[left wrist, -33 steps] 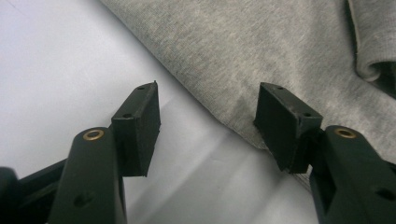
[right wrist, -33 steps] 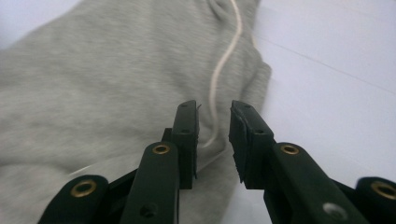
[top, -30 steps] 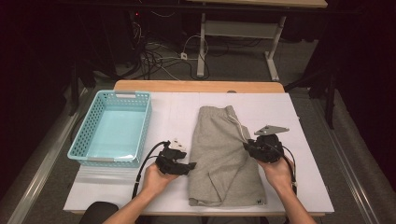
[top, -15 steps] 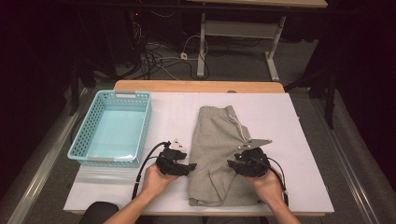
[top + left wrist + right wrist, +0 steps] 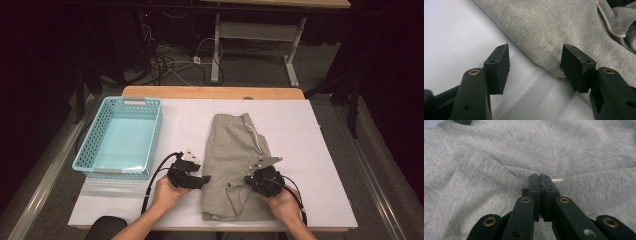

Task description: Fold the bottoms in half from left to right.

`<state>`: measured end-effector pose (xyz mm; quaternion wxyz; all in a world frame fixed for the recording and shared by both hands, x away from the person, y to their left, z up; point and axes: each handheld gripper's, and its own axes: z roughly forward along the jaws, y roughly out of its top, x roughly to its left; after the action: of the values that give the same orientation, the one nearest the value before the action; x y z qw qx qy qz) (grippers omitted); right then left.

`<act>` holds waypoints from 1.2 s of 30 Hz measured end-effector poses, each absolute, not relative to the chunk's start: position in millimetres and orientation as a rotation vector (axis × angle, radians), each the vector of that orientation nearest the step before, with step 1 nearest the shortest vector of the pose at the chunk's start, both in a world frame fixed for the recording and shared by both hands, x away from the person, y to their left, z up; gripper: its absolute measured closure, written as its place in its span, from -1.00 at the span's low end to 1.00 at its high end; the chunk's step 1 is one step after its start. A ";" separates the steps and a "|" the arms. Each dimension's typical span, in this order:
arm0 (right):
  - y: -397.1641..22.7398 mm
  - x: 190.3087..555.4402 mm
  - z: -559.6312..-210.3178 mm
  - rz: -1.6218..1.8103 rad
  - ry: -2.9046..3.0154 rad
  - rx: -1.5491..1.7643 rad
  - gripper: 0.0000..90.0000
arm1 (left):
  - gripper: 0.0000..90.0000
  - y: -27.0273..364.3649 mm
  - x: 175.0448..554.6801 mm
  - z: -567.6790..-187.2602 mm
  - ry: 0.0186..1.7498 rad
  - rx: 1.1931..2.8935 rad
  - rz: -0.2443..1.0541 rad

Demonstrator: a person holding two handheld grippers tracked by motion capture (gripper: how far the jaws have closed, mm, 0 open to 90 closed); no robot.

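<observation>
Turquoise basket sits left of grey shorts, nothing between.

The shorts' hem beneath both hands is hidden.

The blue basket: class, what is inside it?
Nothing shows inside the blue basket: its pale floor lies bare. Its near wall hides a thin strip of floor. The grey shorts lie outside it, on the white table.

A white table with a wooden far edge stands on grey carpet. Beyond it, cables tangle on the floor left of a desk's white legs. The room around is dark.
</observation>
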<state>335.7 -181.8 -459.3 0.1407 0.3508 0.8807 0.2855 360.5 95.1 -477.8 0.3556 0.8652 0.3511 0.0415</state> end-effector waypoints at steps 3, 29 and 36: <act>-185.6 333.0 -455.8 0.856 2.530 1.011 1.00 | -0.12 95.7 361.0 -477.8 0.907 2.231 0.099; -247.8 297.6 -451.2 0.852 2.424 1.107 1.00 | -0.12 87.9 364.5 -477.7 0.878 2.243 0.102; -252.7 295.3 -451.6 0.870 2.384 1.172 0.93 | -0.12 83.5 366.3 -477.5 0.860 2.252 0.100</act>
<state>295.3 -252.7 -451.6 0.1722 0.4131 0.8401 0.3065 366.3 83.5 -477.5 0.3563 0.8721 0.3331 0.0386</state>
